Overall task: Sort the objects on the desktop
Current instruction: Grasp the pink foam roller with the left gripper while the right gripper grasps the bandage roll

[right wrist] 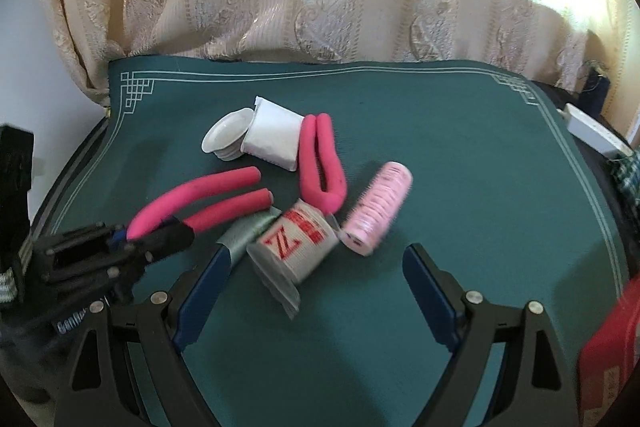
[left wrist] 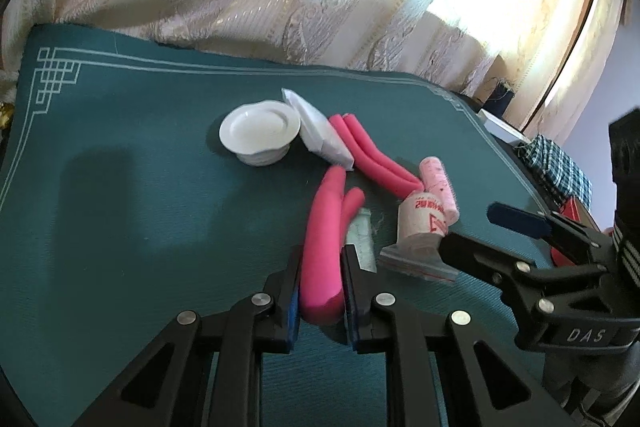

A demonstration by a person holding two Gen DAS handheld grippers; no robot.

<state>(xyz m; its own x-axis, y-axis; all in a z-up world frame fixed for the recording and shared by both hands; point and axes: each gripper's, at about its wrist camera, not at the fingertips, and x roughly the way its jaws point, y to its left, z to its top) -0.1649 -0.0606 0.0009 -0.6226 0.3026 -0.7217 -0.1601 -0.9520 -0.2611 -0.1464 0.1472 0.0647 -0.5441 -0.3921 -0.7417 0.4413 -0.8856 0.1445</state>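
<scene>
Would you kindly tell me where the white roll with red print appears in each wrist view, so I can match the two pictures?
Left wrist view: the white roll with red print lies right of centre, beside the right gripper.
Right wrist view: it lies at centre, ahead of the open jaws.
Shared landmark: the pale pink roll beside it.

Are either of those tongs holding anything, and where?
Left tongs grip the bent pink foam tube at its folded end. Right tongs are open, holding nothing.

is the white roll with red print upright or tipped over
Tipped over: the white roll with red print lies on its side on the green mat.
</scene>
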